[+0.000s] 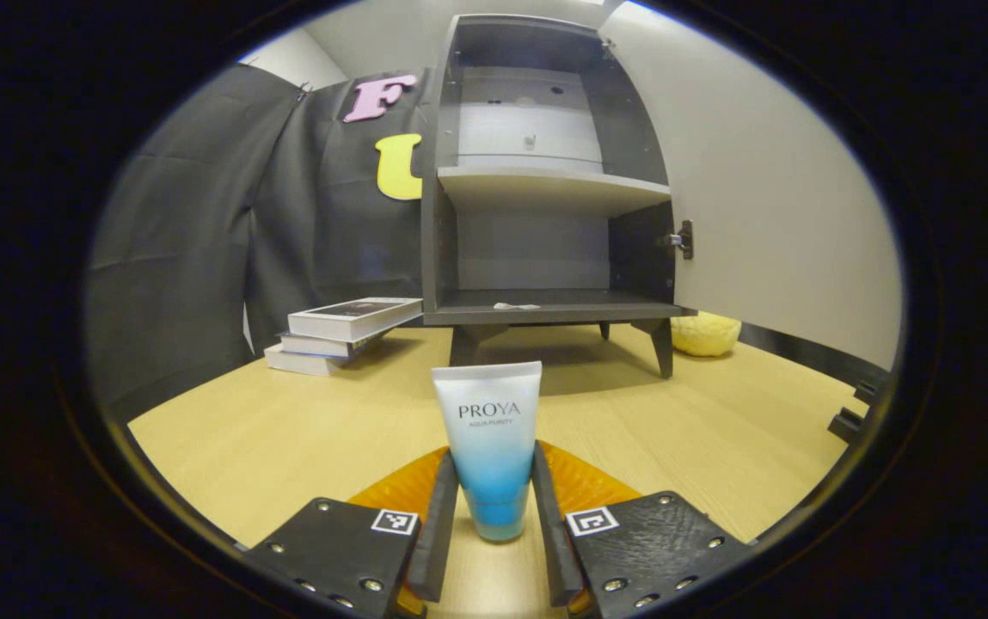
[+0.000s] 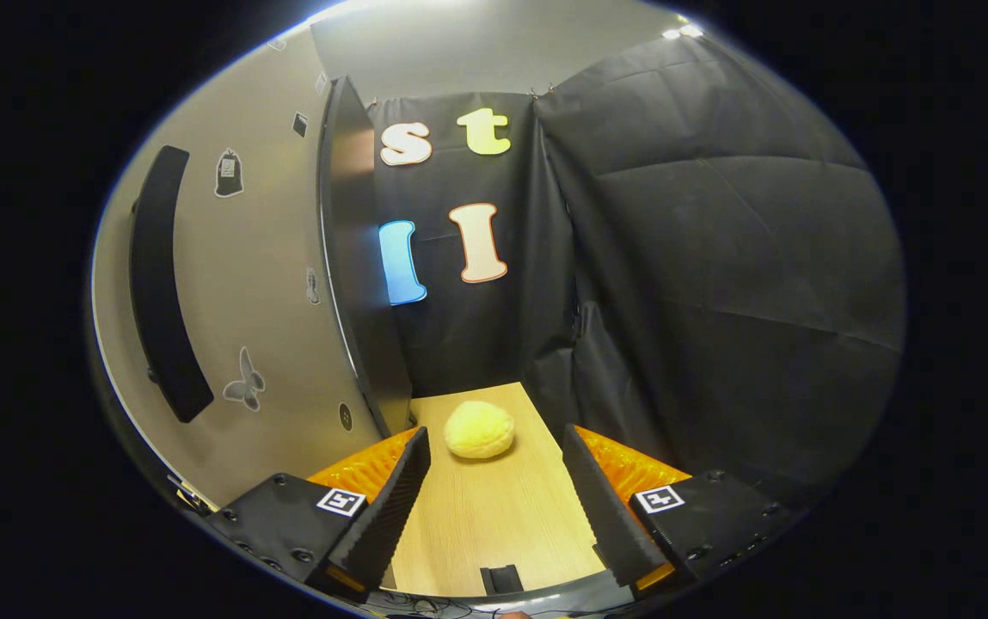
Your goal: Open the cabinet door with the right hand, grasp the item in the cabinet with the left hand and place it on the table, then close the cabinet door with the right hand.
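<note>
A white and blue tube [image 1: 490,447] stands on its cap on the wooden table [image 1: 287,430], in front of the dark cabinet [image 1: 545,206]. My left gripper [image 1: 494,481] is shut on the tube, one finger against each side. The cabinet door [image 1: 769,215] stands swung wide to the right, and the shelves hold just a small white scrap [image 1: 515,306]. In the right gripper view, my right gripper [image 2: 494,464] is open with nothing between its fingers, close beside the door's outer face [image 2: 270,284] and its long dark handle [image 2: 162,284].
A stack of books [image 1: 339,331] lies left of the cabinet. A yellow plush lump [image 2: 479,429] sits on the table beyond the right gripper, behind the cabinet's right legs [image 1: 704,334]. Black cloth walls close in the table.
</note>
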A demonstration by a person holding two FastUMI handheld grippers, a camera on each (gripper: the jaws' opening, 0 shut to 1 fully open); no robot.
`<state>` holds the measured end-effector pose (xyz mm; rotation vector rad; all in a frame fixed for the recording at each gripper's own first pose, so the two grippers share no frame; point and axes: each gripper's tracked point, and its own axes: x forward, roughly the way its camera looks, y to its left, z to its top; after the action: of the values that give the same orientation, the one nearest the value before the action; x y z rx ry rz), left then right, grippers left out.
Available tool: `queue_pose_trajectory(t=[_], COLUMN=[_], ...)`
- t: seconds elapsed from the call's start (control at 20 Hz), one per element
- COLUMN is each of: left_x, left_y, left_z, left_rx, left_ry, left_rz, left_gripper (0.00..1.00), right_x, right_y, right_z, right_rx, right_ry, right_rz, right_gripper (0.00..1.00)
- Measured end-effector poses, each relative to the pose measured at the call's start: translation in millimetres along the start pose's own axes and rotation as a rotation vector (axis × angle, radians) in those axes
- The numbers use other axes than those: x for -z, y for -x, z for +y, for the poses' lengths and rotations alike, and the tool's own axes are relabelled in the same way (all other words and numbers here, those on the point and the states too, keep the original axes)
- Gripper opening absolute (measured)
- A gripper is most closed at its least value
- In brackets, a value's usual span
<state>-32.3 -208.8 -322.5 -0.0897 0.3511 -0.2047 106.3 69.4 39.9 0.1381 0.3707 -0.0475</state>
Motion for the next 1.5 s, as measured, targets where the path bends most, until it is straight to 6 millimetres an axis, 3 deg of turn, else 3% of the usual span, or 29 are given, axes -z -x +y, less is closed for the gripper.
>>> queue_pose_trajectory(t=[0.15, 0.5, 0.6, 0.7, 0.75, 0.9, 0.95, 1.1, 1.25, 1.35, 1.5], left_x=[-6, 2, 1, -3, -13, -49, -64, -118, -161, -184, -216], left_y=[1, 3, 8, 22, 26, 49, 56, 72, 82, 84, 87], left_z=[0, -2, 4, 11, 12, 10, 6, -1, -2, 0, 10], left_rx=[-0.006, -0.01, -0.032, -0.07, -0.074, -0.073, -0.066, -0.044, -0.031, -0.014, -0.007], left_ry=[0.011, -0.004, -0.005, -0.024, -0.027, -0.002, 0.009, 0.003, -0.03, -0.041, -0.058], left_rz=[-0.003, 0.032, 0.025, 0.018, 0.008, -0.02, -0.031, -0.079, -0.116, -0.134, -0.145], left_gripper=[0.48, 0.5, 0.55, 0.78, 0.81, 0.8, 0.81, 0.8, 0.8, 0.8, 0.81], right_x=[0, 2, 0, -2, -4, -11, -14, -24, -35, -37, -43], right_y=[0, -1, -4, -1, -1, -3, -3, -3, -2, 3, 13], right_z=[1, 8, 10, 11, 13, 18, 19, 15, 12, 12, 13], right_rx=[-0.007, -0.054, -0.063, -0.072, -0.083, -0.116, -0.125, -0.128, -0.117, -0.112, -0.091], right_ry=[0.007, 0.038, 0.046, 0.045, 0.042, 0.044, 0.049, 0.06, 0.06, 0.051, 0.068], right_rz=[0.007, 0.013, 0.013, 0.008, 0.004, -0.014, -0.027, -0.073, -0.112, -0.117, -0.131], right_gripper=[0.98, 0.98, 0.92, 0.98, 0.93, 0.93, 0.98, 0.98, 0.98, 0.92, 0.92])
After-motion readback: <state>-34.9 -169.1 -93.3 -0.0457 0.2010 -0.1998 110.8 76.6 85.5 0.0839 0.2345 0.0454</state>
